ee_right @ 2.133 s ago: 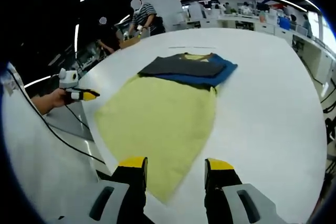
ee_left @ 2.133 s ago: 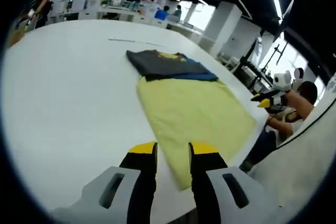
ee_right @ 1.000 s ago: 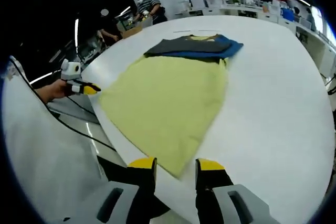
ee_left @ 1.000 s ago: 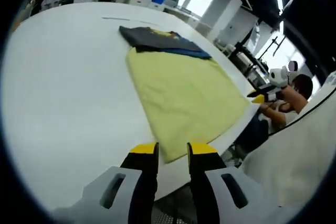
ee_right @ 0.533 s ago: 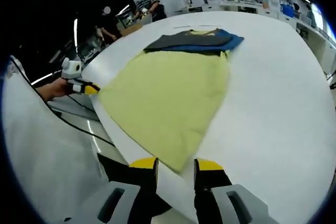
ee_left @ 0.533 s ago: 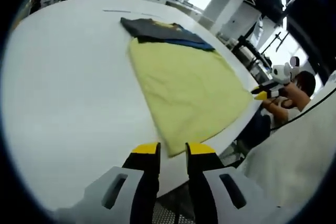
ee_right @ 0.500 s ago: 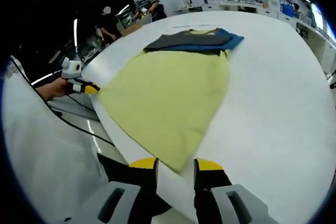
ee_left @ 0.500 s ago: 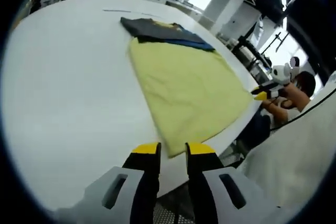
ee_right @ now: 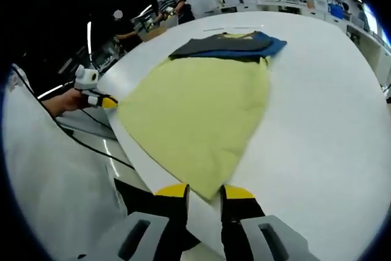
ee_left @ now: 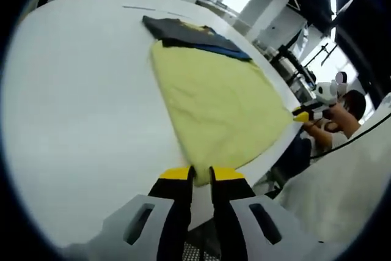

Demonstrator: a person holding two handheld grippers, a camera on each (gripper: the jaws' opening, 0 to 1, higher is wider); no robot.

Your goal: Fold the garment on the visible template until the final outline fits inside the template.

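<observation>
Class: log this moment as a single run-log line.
left claw: at yellow garment near corner, jaws narrow | right claw: other near corner, jaws narrow | grip: unclear

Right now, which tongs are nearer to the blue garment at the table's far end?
Right, though barely. The blue garment juts from the pile's right side; the right tongs are at the yellow cloth's near right corner, the left tongs at its left one.

The yellow garment [ee_left: 220, 102] looks like soft matt cloth, maybe slightly fuzzy, hard to tell through the fisheye. The white table [ee_left: 79, 90] is smooth with a faint sheen.
</observation>
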